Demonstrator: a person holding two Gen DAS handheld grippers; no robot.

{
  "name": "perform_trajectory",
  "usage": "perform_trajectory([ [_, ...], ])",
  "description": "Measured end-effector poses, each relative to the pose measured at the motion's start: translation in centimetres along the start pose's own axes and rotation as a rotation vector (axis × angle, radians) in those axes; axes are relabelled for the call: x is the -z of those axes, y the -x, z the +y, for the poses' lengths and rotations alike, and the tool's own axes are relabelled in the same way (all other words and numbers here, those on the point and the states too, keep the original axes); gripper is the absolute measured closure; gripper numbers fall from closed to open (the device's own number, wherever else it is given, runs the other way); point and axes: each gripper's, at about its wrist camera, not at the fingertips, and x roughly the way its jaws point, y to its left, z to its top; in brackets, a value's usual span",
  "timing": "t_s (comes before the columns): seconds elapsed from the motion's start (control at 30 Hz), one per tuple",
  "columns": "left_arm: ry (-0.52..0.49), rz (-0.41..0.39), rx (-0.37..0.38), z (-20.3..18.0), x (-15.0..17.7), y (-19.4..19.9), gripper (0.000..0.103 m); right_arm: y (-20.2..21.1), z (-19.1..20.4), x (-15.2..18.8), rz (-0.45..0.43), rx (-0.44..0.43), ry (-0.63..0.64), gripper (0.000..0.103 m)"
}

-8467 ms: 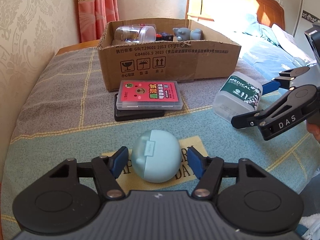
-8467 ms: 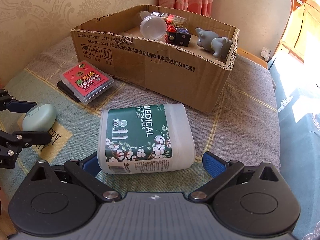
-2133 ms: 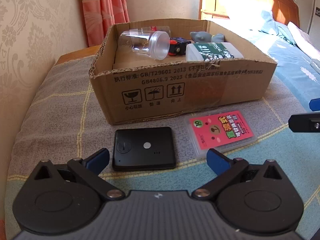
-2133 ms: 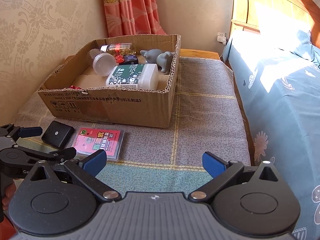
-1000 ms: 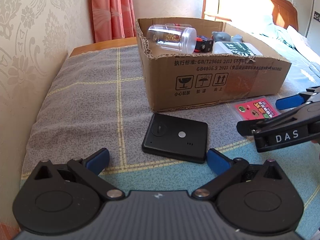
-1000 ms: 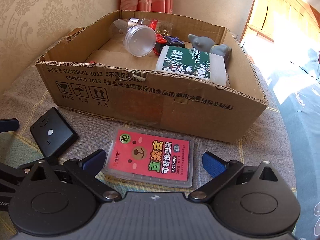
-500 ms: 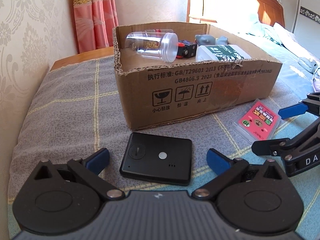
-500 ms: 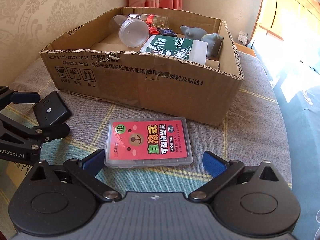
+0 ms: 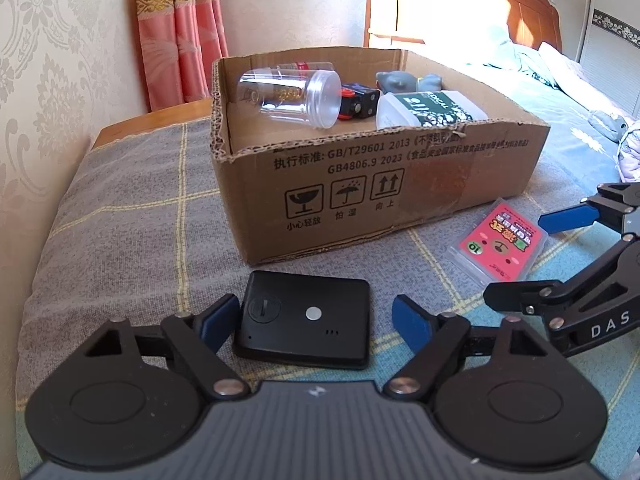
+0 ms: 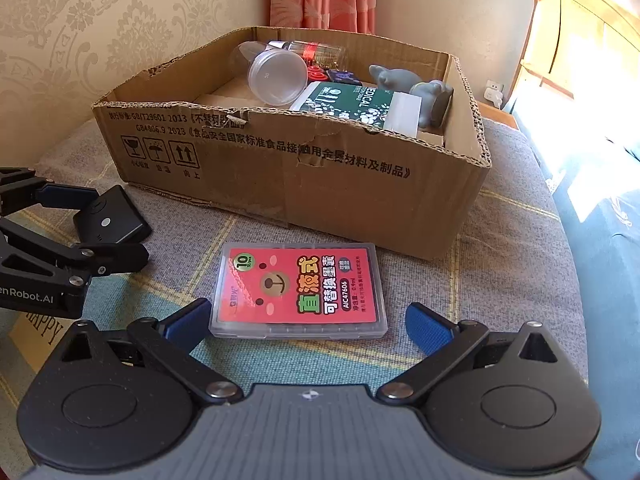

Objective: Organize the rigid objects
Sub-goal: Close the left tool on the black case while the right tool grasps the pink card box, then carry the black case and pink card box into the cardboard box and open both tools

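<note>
The flat black square plastic device [image 9: 306,318] lay on the checked blanket [image 9: 120,216] in front of the open brown cardboard box [image 9: 384,184], between the blue pads of my left tool [image 9: 316,320], whose jaws had just been closing on it without yet pressing. The clear plastic case with a red label [image 10: 298,290] lay just beside, between the wide-open jaws of my right tool [image 10: 308,326], untouched.

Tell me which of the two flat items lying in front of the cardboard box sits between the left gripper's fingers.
The black square device, with its small silver dot. The left gripper straddles it, while the pink-labelled clear case lies before the right gripper.
</note>
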Motion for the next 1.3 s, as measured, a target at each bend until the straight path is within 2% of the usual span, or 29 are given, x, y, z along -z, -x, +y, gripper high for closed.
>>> perform_trajectory([
  [0.3, -0.012, 0.012, 0.008, 0.2, -0.3, -0.2, 0.022, -1.2, 0.9, -1.7, 0.011, -0.034, 0.043, 0.0],
  [0.37, -0.012, 0.015, 0.009, 0.2, -0.4, -0.2, 0.025, -1.3, 1.1, -1.9, 0.016, -0.036, 0.047, 0.0],
  [0.43, -0.012, 0.015, 0.01, 0.3, -0.5, -0.1, 0.033, -1.3, 1.2, -2.1, 0.015, -0.04, 0.053, 0.004],
  [0.5, -0.014, 0.023, 0.013, 0.4, -0.6, 0.0, 0.033, -1.0, 1.2, -2.2, 0.015, -0.046, 0.06, 0.009],
  [0.73, -0.014, 0.05, 0.01, 0.4, -0.7, 0.2, 0.033, -0.9, 1.3, -2.5, 0.029, -0.031, 0.084, 0.01],
  [1.0, -0.019, 0.06, 0.026, 0.2, -0.7, 2.6, 0.033, 1.2, 0.9, -2.6, 0.019, -0.062, 0.123, 0.01],
  [1.13, -0.032, 0.03, 0.057, -0.5, -1.5, 4.9, 0.033, 3.2, 0.6, -3.0, -0.004, -0.081, 0.145, 0.01],
  [1.3, -0.07, -0.049, 0.053, -1.5, -3.9, 7.3, 0.033, 6.0, 0.0, -3.9, -0.049, -0.12, 0.162, 0.01],
])
